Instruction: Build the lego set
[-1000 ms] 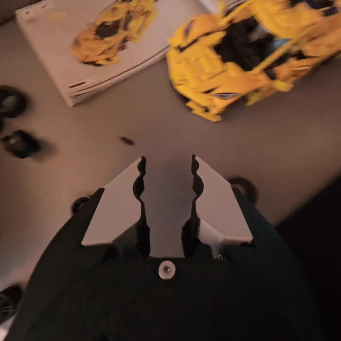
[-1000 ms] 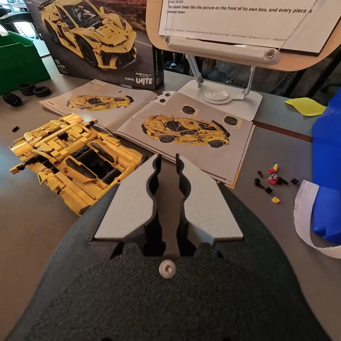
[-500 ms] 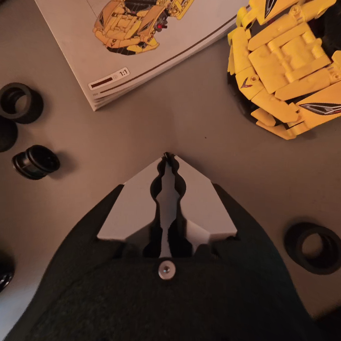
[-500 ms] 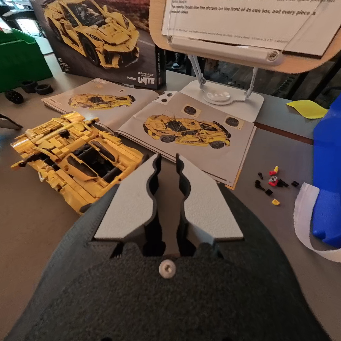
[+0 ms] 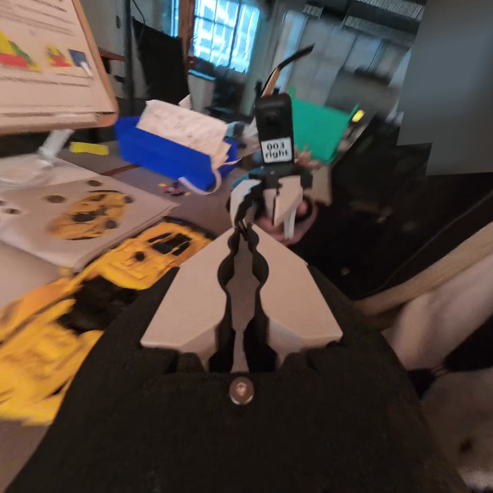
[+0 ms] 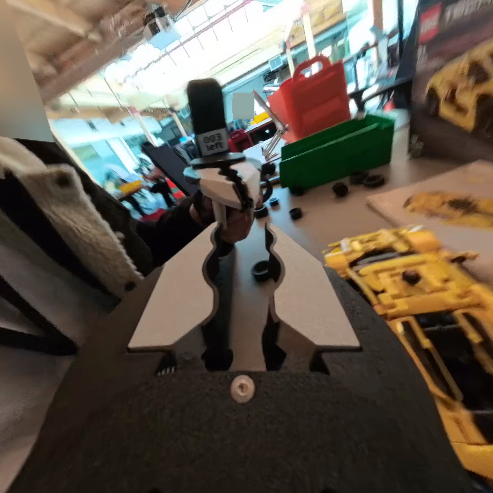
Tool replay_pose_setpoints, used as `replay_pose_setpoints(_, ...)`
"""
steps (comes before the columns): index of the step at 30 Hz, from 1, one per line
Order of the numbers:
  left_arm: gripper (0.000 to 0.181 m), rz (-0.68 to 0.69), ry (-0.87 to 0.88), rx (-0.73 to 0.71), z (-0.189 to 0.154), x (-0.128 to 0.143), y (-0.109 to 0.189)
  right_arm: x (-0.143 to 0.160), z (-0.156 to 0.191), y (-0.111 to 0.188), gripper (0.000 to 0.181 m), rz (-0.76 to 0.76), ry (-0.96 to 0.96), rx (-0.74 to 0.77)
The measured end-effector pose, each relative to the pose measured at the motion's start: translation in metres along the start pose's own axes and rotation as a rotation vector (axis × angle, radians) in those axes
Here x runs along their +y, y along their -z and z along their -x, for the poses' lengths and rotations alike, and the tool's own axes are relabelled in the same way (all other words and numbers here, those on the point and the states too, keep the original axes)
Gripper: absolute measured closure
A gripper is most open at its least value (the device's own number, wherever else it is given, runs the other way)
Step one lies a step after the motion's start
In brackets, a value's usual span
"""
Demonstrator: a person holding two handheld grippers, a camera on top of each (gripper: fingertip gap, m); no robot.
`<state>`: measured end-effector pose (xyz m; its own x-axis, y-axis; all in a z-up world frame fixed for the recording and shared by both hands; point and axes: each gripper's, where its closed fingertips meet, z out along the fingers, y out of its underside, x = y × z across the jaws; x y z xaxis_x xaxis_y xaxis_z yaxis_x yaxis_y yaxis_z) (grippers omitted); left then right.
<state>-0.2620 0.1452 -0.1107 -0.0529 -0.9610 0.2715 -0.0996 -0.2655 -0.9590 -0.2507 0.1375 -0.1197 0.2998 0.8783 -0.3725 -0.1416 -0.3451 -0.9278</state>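
Note:
My left gripper (image 5: 241, 231) is shut on a small black Lego piece (image 5: 241, 226) pinched at its very tips, and holds it in the air. It also shows in the right wrist view (image 6: 246, 206), held by a hand. My right gripper (image 6: 242, 229) is open and empty. It faces the left one and shows just beyond the left fingertips in the left wrist view (image 5: 260, 210). The yellow Lego car (image 5: 106, 280) lies on the table below and to the left. In the right wrist view the car (image 6: 400, 288) is at the right.
Black tyres (image 6: 261, 270) (image 6: 296, 213) lie on the table near a green bin (image 6: 336, 160). Open instruction booklets (image 5: 80, 213) lie beside the car. A blue bin (image 5: 165, 154) with paper, the set's box (image 6: 453, 80) and a document stand (image 5: 48, 66) stand behind. Left and right tips are no more than a few centimetres apart.
My left gripper closed on the small black piece on the table, then lifted and swung up to face the right gripper. My right gripper opened wider and turned toward the left one.

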Motion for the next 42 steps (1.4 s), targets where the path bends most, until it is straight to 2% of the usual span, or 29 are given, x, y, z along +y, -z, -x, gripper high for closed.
replay_pose_setpoints(2,0.175,-0.038,0.189,0.097,-0.009,-0.001,-0.014,-0.009,0.006,0.006,0.148,-0.046,0.26,0.114)
replay_pose_setpoints(5,0.176,-0.088,0.417,0.192,-0.012,0.0,-0.025,-0.013,0.002,0.013,0.155,-0.027,0.626,0.351)
replay_pose_setpoints(7,0.175,-0.116,0.521,0.233,-0.012,0.001,-0.029,-0.006,0.002,0.011,0.161,0.031,0.762,0.392)
replay_pose_setpoints(12,0.176,-0.154,0.582,0.289,-0.017,0.0,-0.032,0.001,-0.002,0.01,0.161,0.078,0.777,0.396)
replay_pose_setpoints(15,0.176,-0.15,0.555,0.259,-0.014,0.002,-0.033,-0.004,0.001,0.011,0.163,0.05,0.771,0.393)
replay_pose_setpoints(26,0.175,-0.178,0.528,0.232,-0.011,0.006,-0.037,0.001,-0.007,0.015,0.166,0.091,0.729,0.41)
replay_pose_setpoints(28,0.148,-0.156,0.48,0.137,0.004,0.012,-0.035,-0.01,-0.031,0.039,0.166,0.086,0.743,0.546)
replay_pose_setpoints(29,0.147,-0.131,0.435,0.067,0.014,0.019,-0.032,-0.019,-0.056,0.063,0.166,0.098,0.73,0.682)
replay_pose_setpoints(31,0.148,-0.09,0.322,-0.069,0.031,0.032,-0.023,-0.023,-0.128,0.134,0.166,0.204,0.617,1.016)
replay_pose_setpoints(33,0.148,-0.069,0.216,-0.175,0.042,0.044,-0.016,0.0,-0.196,0.215,0.166,0.362,0.374,1.316)
replay_pose_setpoints(34,0.15,-0.079,0.169,-0.216,0.046,0.048,-0.013,0.016,-0.218,0.24,0.166,0.392,0.233,1.37)
replay_pose_setpoints(36,0.153,-0.104,0.105,-0.258,0.046,0.051,-0.011,0.037,-0.244,0.266,0.166,0.38,0.027,1.405)
replay_pose_setpoints(39,0.154,-0.097,0.026,-0.248,0.036,0.047,-0.01,0.04,-0.265,0.292,0.166,0.396,-0.007,1.522)
replay_pose_setpoints(42,0.155,-0.054,0.043,-0.231,0.035,0.058,-0.012,0.05,-0.278,0.302,0.166,0.392,-0.154,1.54)
